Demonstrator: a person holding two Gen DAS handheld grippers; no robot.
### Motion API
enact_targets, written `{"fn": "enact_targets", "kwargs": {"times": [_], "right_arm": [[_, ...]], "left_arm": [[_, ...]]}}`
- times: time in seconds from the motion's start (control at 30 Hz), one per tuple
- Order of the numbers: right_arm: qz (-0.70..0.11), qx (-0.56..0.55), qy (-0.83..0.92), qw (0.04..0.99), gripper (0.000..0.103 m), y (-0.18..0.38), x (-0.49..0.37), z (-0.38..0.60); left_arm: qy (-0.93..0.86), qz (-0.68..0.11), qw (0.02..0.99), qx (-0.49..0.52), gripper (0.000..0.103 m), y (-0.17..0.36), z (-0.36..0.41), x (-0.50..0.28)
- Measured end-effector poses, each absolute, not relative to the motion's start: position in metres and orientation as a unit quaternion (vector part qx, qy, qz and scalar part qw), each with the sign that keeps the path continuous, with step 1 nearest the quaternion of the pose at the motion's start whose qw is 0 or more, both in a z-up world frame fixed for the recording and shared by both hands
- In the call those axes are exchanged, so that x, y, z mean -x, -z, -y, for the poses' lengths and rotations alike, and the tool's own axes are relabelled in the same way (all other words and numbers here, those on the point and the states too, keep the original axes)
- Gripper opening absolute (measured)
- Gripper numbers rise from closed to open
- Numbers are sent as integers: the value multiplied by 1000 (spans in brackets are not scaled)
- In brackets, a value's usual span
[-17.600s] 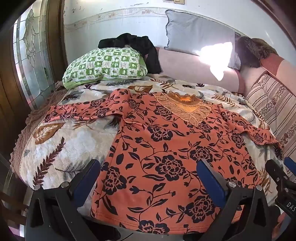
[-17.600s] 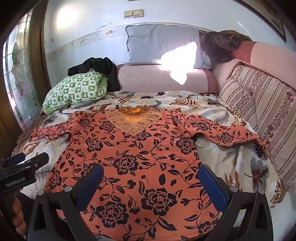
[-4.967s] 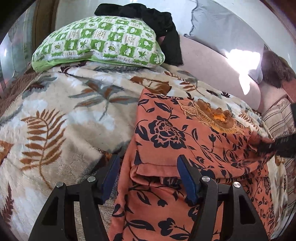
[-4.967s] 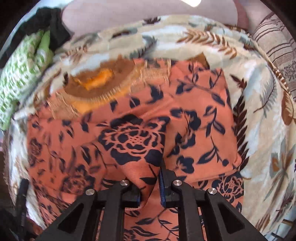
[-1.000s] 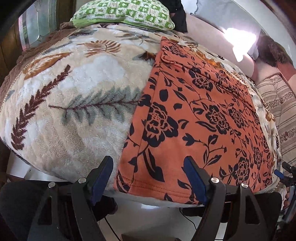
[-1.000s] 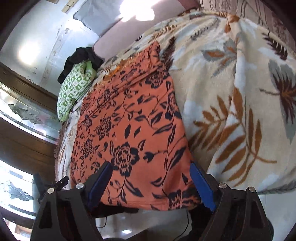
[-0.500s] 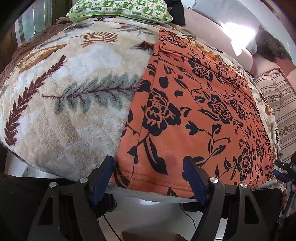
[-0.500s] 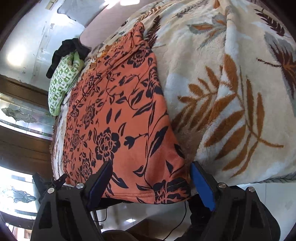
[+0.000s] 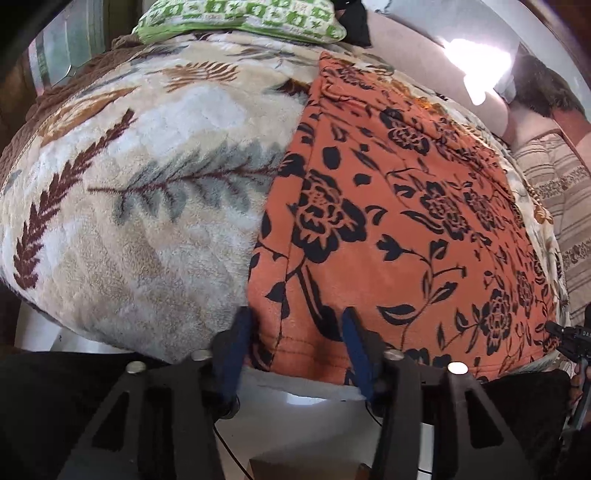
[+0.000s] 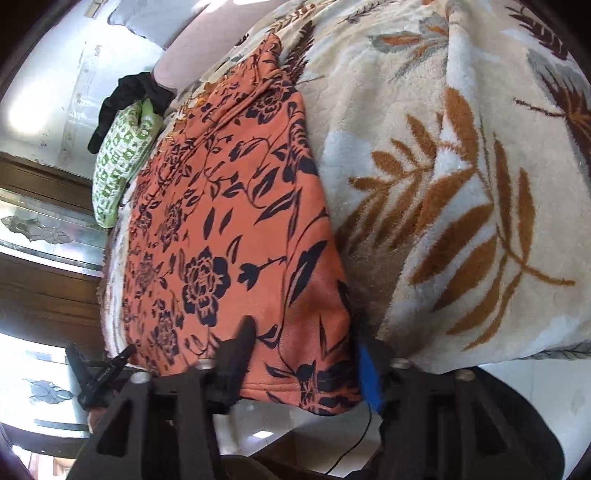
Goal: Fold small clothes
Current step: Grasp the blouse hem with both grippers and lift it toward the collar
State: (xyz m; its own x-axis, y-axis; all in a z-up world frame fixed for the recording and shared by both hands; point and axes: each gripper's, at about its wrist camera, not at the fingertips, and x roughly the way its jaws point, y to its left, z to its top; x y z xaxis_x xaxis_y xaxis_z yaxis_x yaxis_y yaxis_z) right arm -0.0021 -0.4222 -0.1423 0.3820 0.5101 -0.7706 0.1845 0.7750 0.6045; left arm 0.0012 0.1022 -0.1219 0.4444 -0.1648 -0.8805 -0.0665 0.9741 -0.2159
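An orange garment with black flowers lies on the bed as a long strip, sleeves folded in, its hem hanging over the near bed edge. My left gripper straddles the hem's left corner. Its jaws are closing, with the cloth still lying flat between the pads. My right gripper straddles the hem's right corner of the garment. Its jaws are closing too, and the cloth bulges between the pads. Each view shows the other gripper at the far hem corner: the right gripper, the left gripper.
A cream blanket with a leaf print covers the bed and rounds over its near edge. A green-and-white pillow and a black garment lie at the head end. Striped cushions line the right side. White floor shows below.
Both pairs of jaws have drawn in from wide open around the hem corners. The right gripper has sunk slightly toward the hem.
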Motion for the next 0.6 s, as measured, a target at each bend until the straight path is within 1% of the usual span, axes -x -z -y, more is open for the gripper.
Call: {"fn": "enact_targets", "kwargs": {"times": [0.03,0.13,0.17,0.2,0.23,0.27,0.4,0.43,0.47,0.5,0.6], "right_arm": [[-543,-314,-105,771,14,140,4,421],[-556,-306,-80,768,14,145,4,425],[-564,-303,-73,765,17,148,3,426],[-563,-311,-79,762,17,149,4,425],[-558,-316,-87,763,17,148,4,425],[-554,-316,-94,765,18,146,5,424],[-554,-323,-102,760,18,149,4,425],[-554,-323,-105,760,18,149,4,425],[-553,-321,-107,762,16,147,5,424],[-551,-320,-113,763,11,144,5,422],[-526,-338,-127,770,9,129,10,425]], "left_arm": [[29,-528,843,103,22,122,-100,-1],[27,-538,835,109,22,129,-102,-4],[28,-536,836,114,23,128,-103,-4],[32,-536,835,117,26,128,-104,-4],[34,-535,836,117,32,127,-103,-3],[35,-535,836,117,34,128,-102,-3],[37,-536,835,121,35,128,-102,-4],[39,-538,833,123,26,128,-103,-3],[40,-538,834,117,8,127,-103,-3],[43,-537,834,119,8,125,-104,-3],[59,-517,841,150,8,110,-110,-2]]}}
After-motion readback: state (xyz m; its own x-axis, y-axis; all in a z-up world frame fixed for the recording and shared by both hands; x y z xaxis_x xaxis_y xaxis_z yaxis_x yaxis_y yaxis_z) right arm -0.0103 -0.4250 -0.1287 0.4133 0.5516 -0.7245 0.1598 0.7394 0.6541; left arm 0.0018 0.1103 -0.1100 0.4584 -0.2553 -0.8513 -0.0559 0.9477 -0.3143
